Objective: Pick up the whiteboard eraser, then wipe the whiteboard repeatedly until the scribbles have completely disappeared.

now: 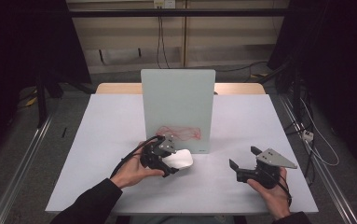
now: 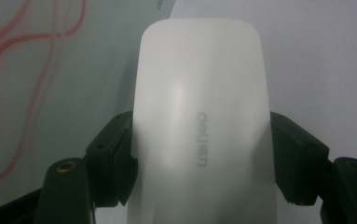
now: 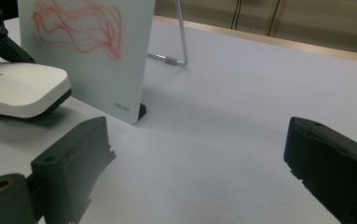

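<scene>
Right now my left tool point(image 1: 170, 169) is clamped on the white eraser point(image 1: 178, 159), which sits low over the desk point(image 1: 241, 121) just in front of the upright whiteboard point(image 1: 178, 102) with its red scribbles point(image 1: 181, 132). My right tool point(image 1: 242, 158) rests apart, jaws wide, holding nothing.

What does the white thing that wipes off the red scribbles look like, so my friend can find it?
Find the tall pale board standing mid-table with red scribbles low on it. Right in front of its bottom edge is the eraser, clamped in the left tool. It is the one smooth, rounded white block with a dark underside.
</scene>
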Demonstrator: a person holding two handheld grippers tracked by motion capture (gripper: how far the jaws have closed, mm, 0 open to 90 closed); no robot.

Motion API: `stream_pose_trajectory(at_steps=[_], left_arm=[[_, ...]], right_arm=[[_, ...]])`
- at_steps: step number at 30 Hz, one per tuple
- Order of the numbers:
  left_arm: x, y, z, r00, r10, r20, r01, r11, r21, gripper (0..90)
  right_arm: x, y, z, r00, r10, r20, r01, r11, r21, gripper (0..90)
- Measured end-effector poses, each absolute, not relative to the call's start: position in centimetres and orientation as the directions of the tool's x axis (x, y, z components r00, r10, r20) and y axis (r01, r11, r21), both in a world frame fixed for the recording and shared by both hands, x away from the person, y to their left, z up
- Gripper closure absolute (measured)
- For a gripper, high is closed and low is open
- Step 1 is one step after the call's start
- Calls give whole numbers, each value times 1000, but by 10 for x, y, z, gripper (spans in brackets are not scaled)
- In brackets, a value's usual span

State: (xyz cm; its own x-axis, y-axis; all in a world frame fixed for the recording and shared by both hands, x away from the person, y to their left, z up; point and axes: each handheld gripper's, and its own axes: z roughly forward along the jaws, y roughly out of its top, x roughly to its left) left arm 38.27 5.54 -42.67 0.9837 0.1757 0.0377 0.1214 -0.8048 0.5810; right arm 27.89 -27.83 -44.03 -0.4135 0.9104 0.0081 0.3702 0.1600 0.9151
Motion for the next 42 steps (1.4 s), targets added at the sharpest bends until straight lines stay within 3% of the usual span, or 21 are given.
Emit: stream_pose_trajectory(at_steps=[20,42], left_arm=[[375,83,-401,947,320,17,192,-609,770,308],[365,95,-392,911,404,81,173,-553,815,309]], right_arm=[[280,-277,-441,-415,910,12,374,159,914,64],[281,-277,-441,-412,911,16,374,153,915,64]])
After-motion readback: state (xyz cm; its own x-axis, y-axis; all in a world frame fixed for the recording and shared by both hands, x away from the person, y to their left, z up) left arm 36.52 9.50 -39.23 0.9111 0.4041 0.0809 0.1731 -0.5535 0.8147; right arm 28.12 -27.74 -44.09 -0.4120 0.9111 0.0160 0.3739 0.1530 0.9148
